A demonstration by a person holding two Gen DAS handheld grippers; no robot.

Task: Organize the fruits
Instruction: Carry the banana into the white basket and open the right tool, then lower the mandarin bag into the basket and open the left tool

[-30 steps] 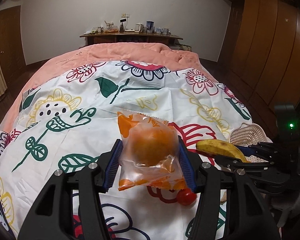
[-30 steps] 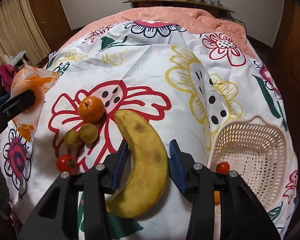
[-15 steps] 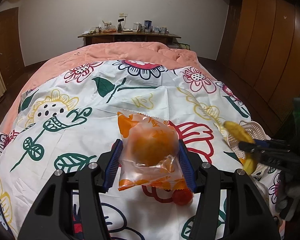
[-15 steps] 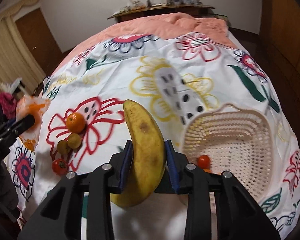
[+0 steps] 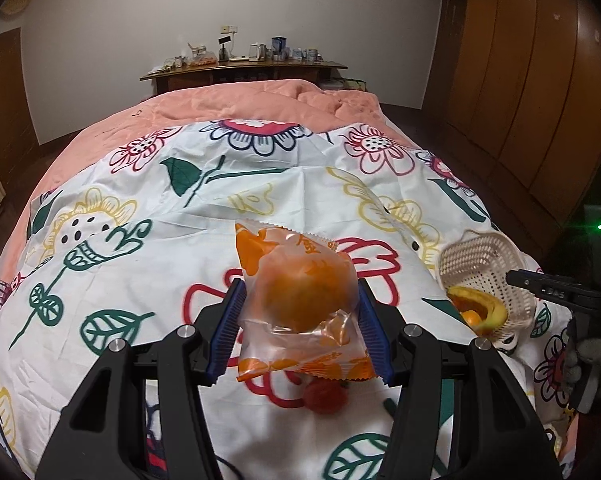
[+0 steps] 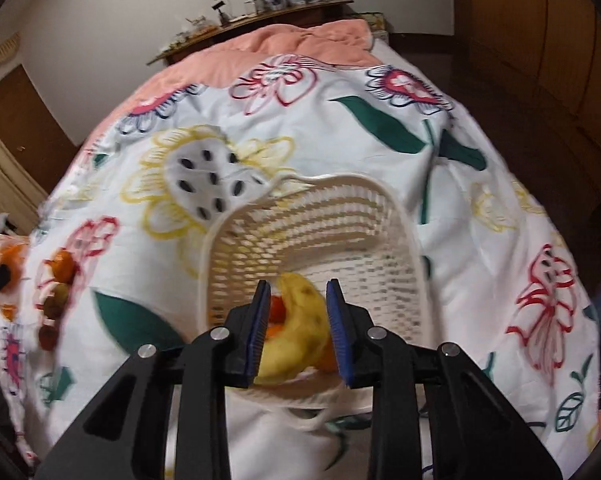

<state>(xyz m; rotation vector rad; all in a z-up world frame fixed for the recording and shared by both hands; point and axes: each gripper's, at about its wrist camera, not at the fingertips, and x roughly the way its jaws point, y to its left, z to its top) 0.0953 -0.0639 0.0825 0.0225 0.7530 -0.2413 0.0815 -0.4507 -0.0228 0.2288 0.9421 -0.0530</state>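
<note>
While our left gripper (image 5: 300, 320) clamps a bagged orange (image 5: 306, 294) between its blue pads (image 5: 225, 330), lifted above the flowered sheet (image 5: 172, 248), our right gripper (image 6: 300, 324) hangs over the white basket (image 6: 364, 216) with its jaws parted around the banana (image 6: 300, 320). Seen from the left wrist, the banana lies down in the basket (image 5: 496, 268) beside something orange, so we judge it released rather than held; blur keeps us from being sure the pads are clear of it.

We expect the bagged orange to handle as a firm, moderately heavy ball inside a slick, crinkly wrapper. The film can slide over the fruit, so we want the pads across the widest part of the orange itself, as they sit now, not on the loose sealed ends.

Out on the sheet, a small red tomato (image 5: 324, 396) lies just below the bag. From the right wrist we see, blurred at the left edge, a loose orange (image 6: 62, 266), one or two greenish-brown fruits (image 6: 58, 298) and the tomato (image 6: 48, 336) in a line, all well apart from the basket. These are small and roundish and may roll on the soft bedding; the tomato bruises easily, so we would take it gently across its middle.

Beyond lie the pink quilt (image 5: 260, 104) and a cluttered wooden shelf (image 5: 244, 68).
</note>
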